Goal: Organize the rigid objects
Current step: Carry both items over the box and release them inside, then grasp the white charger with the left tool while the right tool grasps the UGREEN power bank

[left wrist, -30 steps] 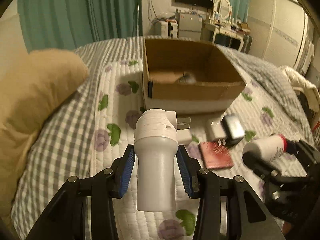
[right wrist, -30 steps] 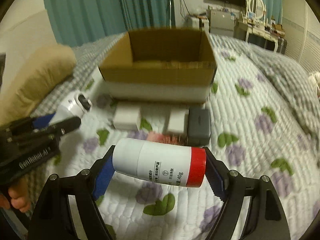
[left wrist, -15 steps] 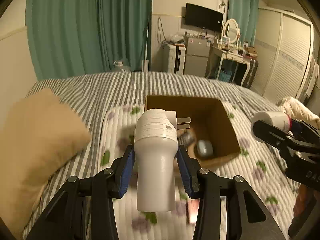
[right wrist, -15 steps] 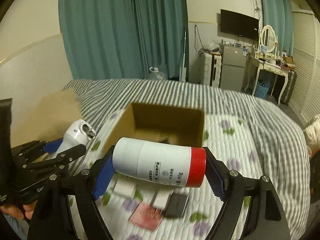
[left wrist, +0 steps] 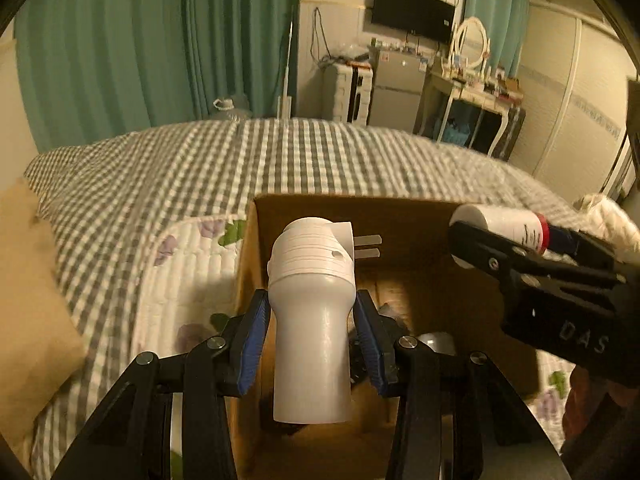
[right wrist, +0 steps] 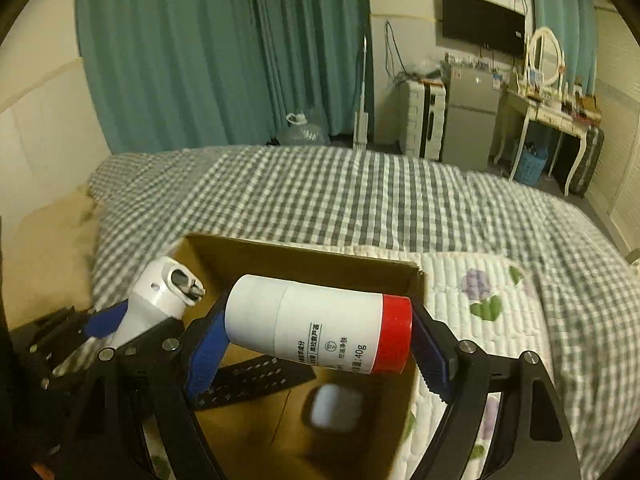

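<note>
My left gripper [left wrist: 310, 334] is shut on a white plug-in device [left wrist: 310, 304] with two metal prongs, held upright over the open cardboard box [left wrist: 246, 276]. My right gripper [right wrist: 318, 328] is shut on a white bottle with a red cap [right wrist: 320, 318], held sideways above the same box [right wrist: 304, 258]. The bottle [left wrist: 500, 222] and right gripper show at the right of the left wrist view. The white device [right wrist: 160, 300] and left gripper show at the left of the right wrist view. Inside the box lie a black perforated flat item [right wrist: 256, 378] and a small white case [right wrist: 334, 406].
The box sits on a white floral quilt [right wrist: 492, 292] over a grey checked bedspread [left wrist: 200, 160]. A tan pillow [left wrist: 28, 300] lies to the left. Teal curtains, a small fridge, a dressing table and wardrobes stand beyond the bed.
Both grippers have risen and moved forward with their objects, from above the loose items on the quilt to over the open box. Both grips are unchanged.
</note>
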The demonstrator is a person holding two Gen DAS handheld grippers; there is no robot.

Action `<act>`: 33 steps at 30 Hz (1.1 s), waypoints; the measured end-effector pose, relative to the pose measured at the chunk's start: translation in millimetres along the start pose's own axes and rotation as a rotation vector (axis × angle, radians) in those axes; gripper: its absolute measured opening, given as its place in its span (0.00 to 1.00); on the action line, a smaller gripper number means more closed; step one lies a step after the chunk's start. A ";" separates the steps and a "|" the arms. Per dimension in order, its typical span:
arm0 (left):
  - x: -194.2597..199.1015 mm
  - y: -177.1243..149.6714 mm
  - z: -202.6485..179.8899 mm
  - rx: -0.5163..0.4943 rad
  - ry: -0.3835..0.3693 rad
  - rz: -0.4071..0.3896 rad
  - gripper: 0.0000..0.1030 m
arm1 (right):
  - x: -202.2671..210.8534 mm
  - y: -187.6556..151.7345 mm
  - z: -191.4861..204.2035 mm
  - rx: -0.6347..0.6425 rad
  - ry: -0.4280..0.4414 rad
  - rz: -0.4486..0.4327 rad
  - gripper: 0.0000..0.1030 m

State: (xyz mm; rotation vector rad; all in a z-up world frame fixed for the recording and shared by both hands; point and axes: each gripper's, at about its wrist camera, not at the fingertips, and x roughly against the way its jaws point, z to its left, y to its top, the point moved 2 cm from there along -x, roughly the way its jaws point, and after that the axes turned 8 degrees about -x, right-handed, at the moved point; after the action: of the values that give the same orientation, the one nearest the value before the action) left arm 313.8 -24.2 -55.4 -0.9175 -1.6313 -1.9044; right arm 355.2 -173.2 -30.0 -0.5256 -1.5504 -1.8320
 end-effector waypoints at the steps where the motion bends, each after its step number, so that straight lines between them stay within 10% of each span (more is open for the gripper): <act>1: -5.1 -0.1 -0.8 -0.006 0.000 0.007 0.42 | -11.7 0.2 -2.8 -0.001 -0.006 0.015 0.78; 12: -11.0 -4.2 -10.8 -0.074 0.003 0.019 0.57 | -42.7 4.7 -20.4 -0.049 -0.025 0.022 0.85; 22: 91.1 -24.7 -18.6 -0.081 0.010 -0.052 0.80 | 68.2 3.4 -25.0 0.009 -0.120 -0.094 0.91; 33: 155.7 -83.0 -14.7 0.005 0.029 -0.081 0.89 | 149.2 -71.8 -6.8 0.087 -0.173 -0.077 0.96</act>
State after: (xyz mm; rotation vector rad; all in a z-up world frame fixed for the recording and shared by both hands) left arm 147.3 -11.8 3.5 -0.8289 -1.6792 -1.9574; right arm 201.4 -209.6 20.1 -0.6049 -1.7792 -1.8063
